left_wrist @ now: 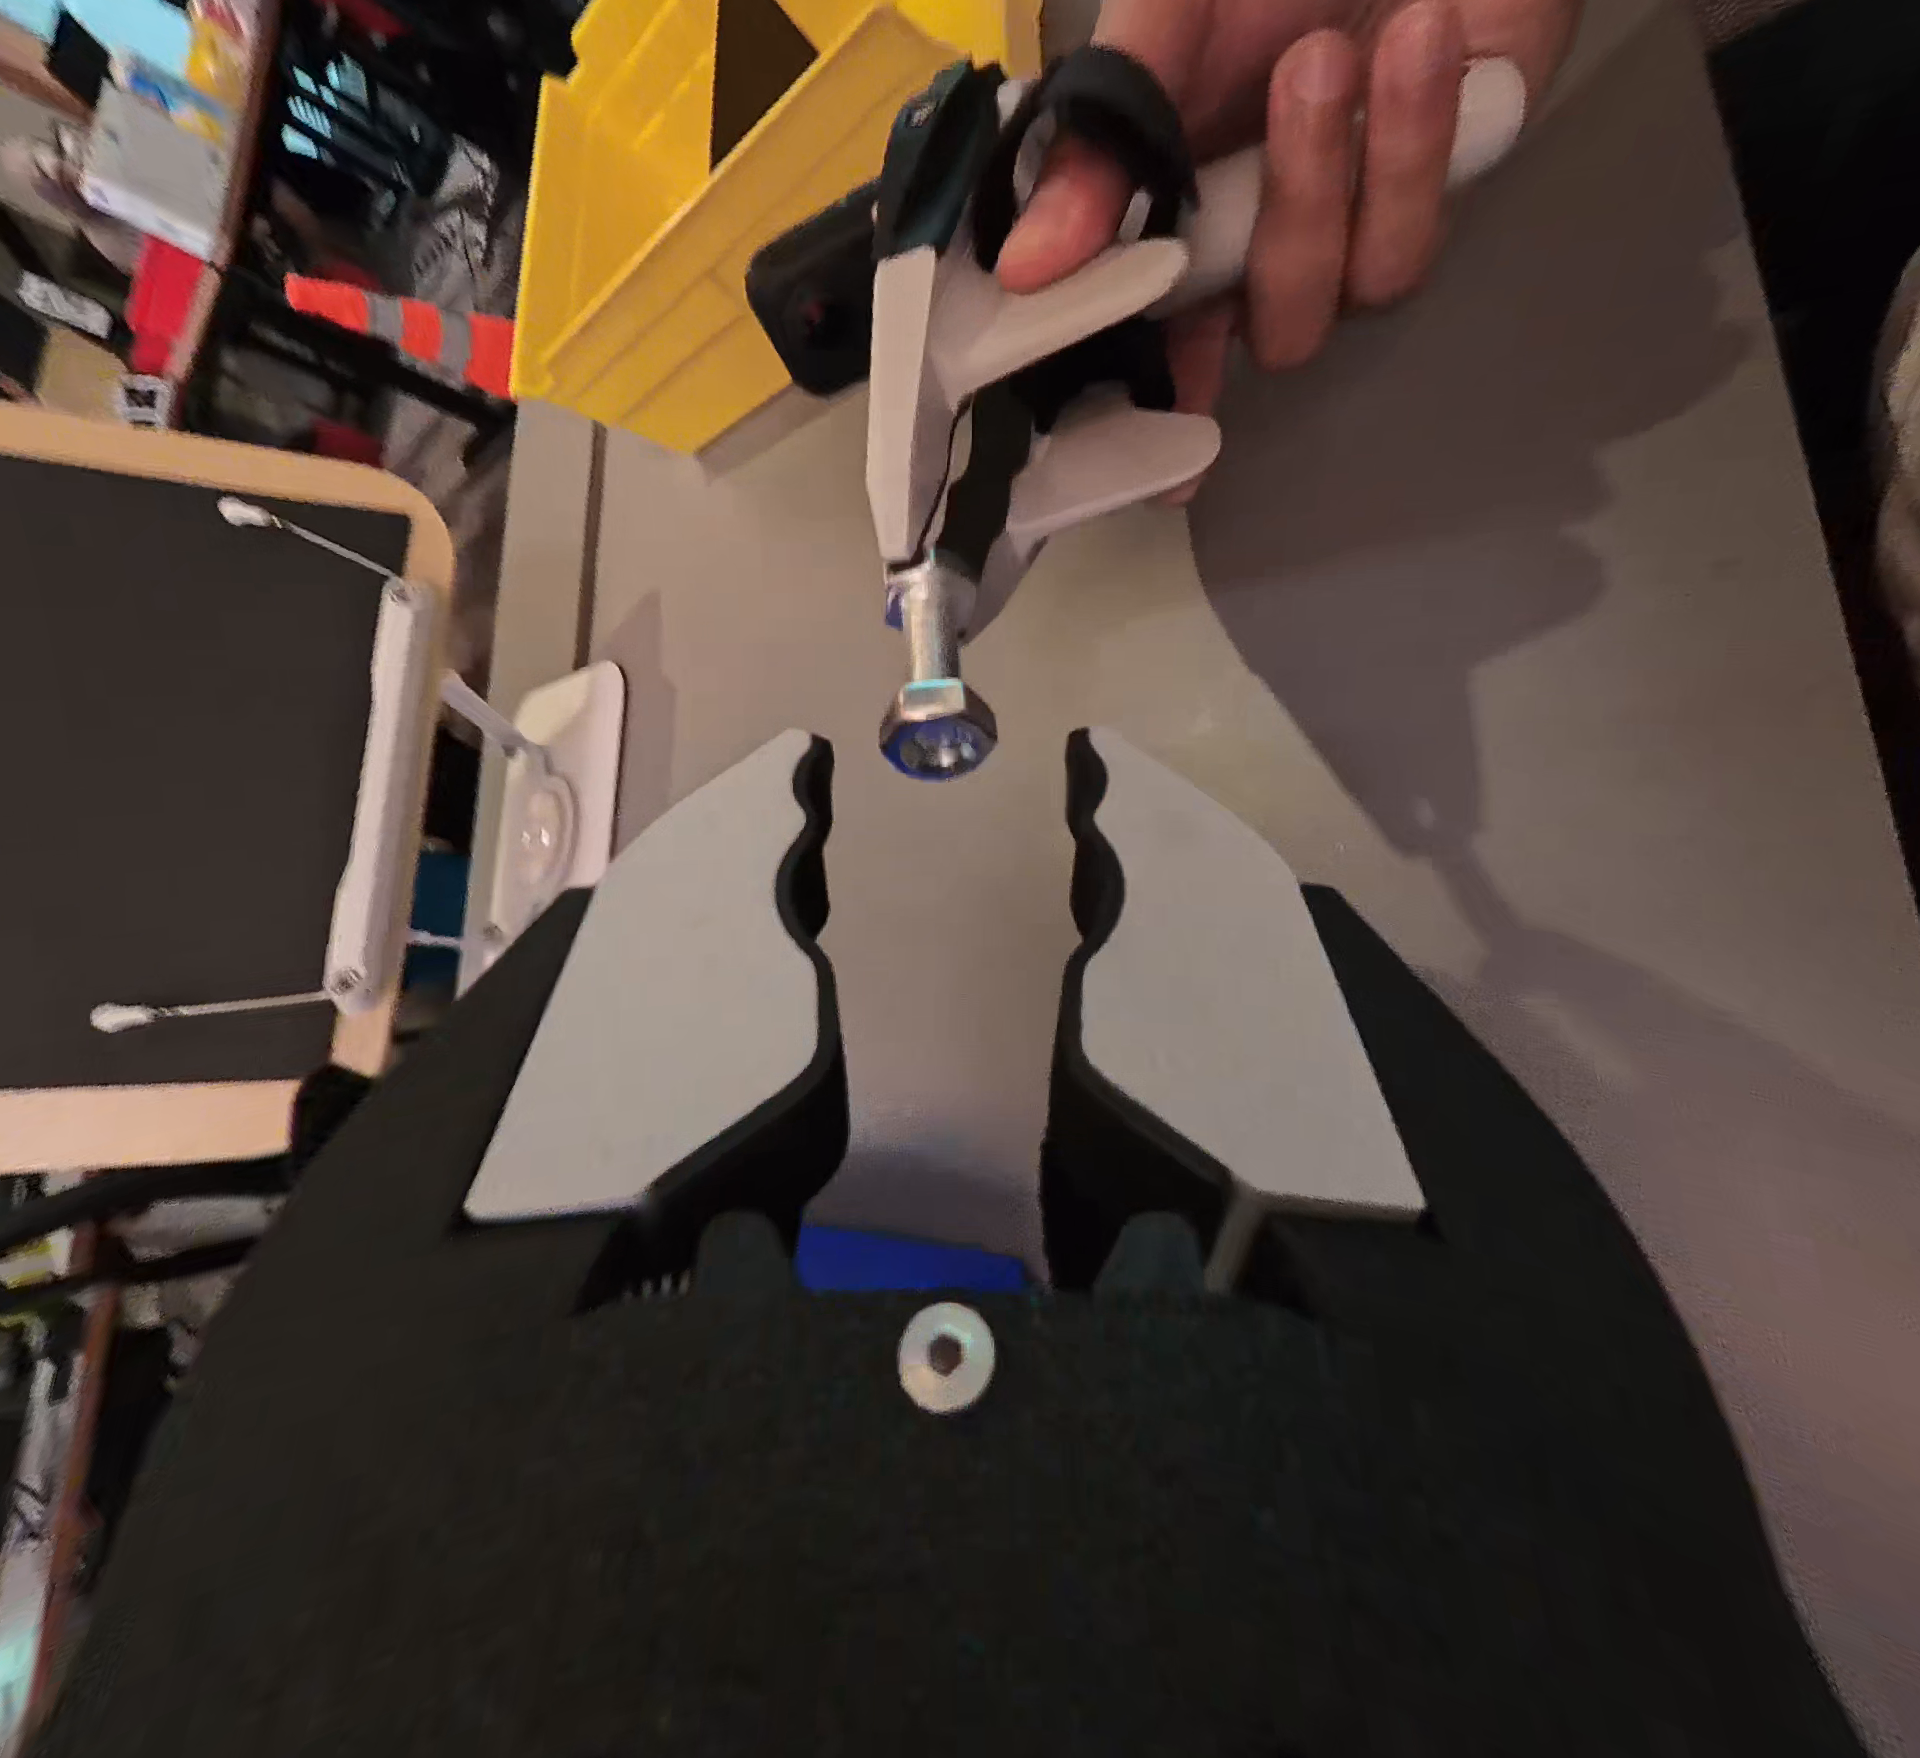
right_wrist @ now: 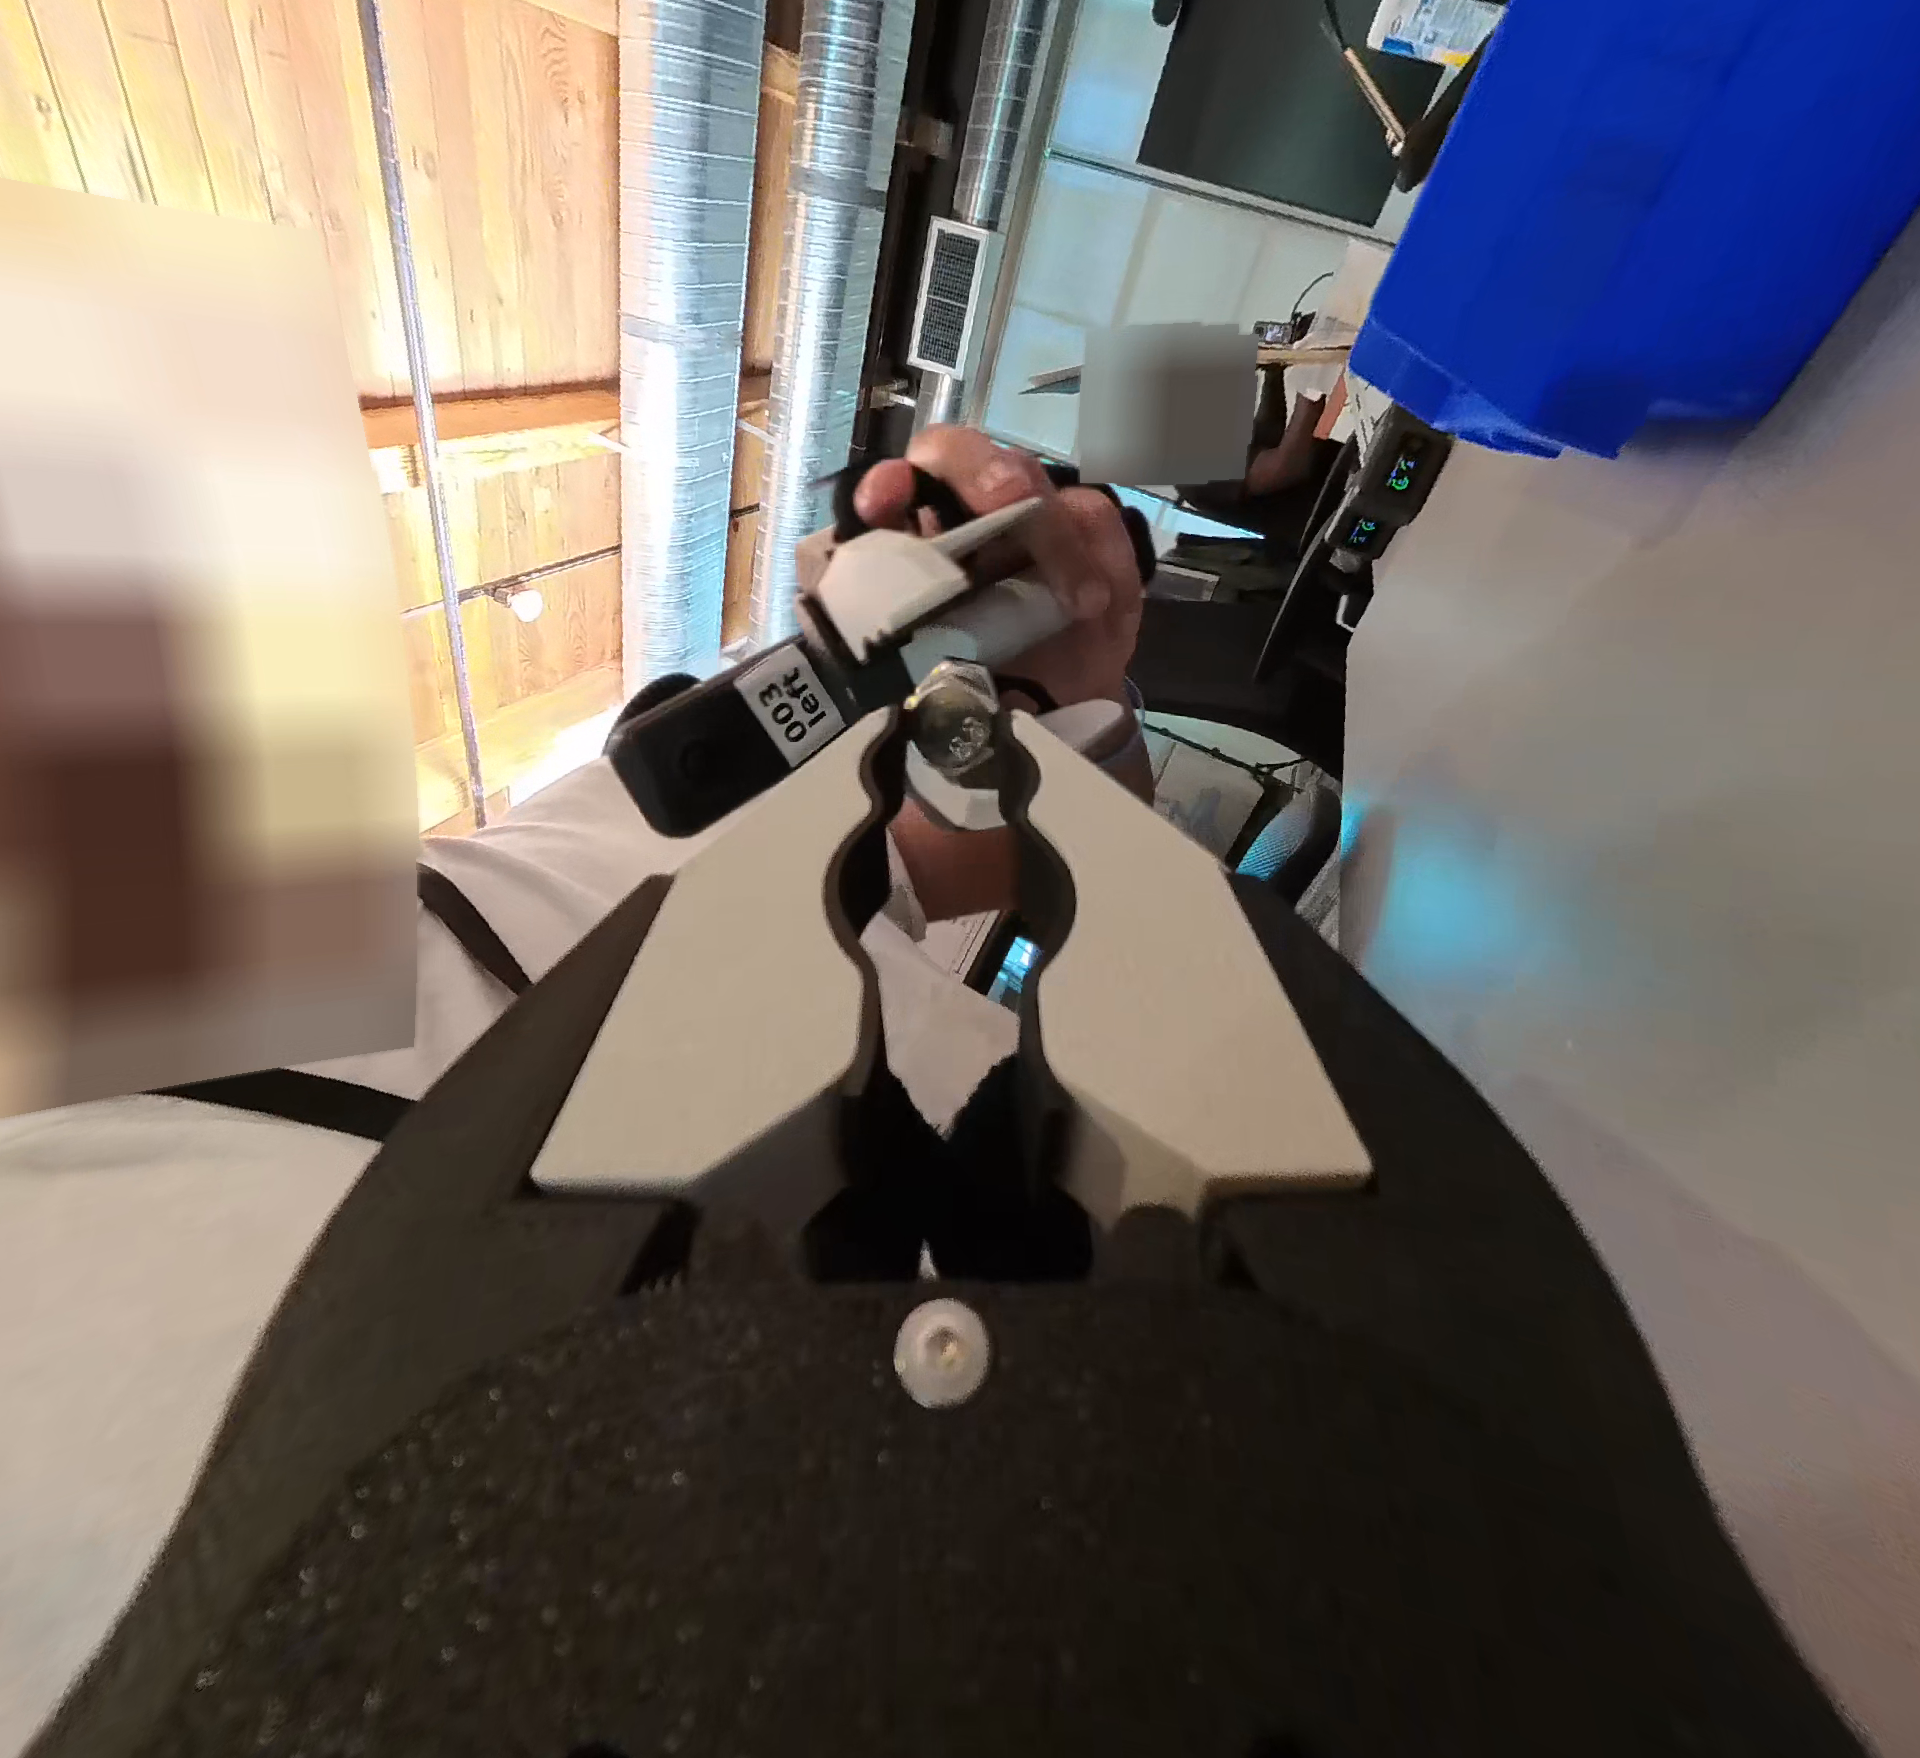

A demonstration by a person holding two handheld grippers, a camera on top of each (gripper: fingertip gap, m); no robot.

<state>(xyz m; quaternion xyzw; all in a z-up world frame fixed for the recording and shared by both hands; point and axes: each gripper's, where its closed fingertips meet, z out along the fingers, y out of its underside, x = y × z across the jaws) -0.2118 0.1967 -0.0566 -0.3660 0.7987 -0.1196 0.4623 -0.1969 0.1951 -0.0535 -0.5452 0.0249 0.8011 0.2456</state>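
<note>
1. Steel bolt (left_wrist: 928,628) is pinched by its head end at the tips of the right gripper (left_wrist: 923,578), fingers closed on it; a hex nut (left_wrist: 937,734) sits on the threaded end pointing at the left gripper.
2. Left gripper (left_wrist: 948,752) has its fingers spread wide and empty, the nut just beyond the tips, apart from them.
3. Below lies a grey table (left_wrist: 1455,877), with a yellow bin (left_wrist: 665,181) behind.
4. How far the nut is threaded on cannot be told.
5. Right wrist view alone shows the bolt head (right_wrist: 951,721) end-on, a blue bin (right_wrist: 1662,150) and the ceiling ducts (right_wrist: 686,254).
</note>
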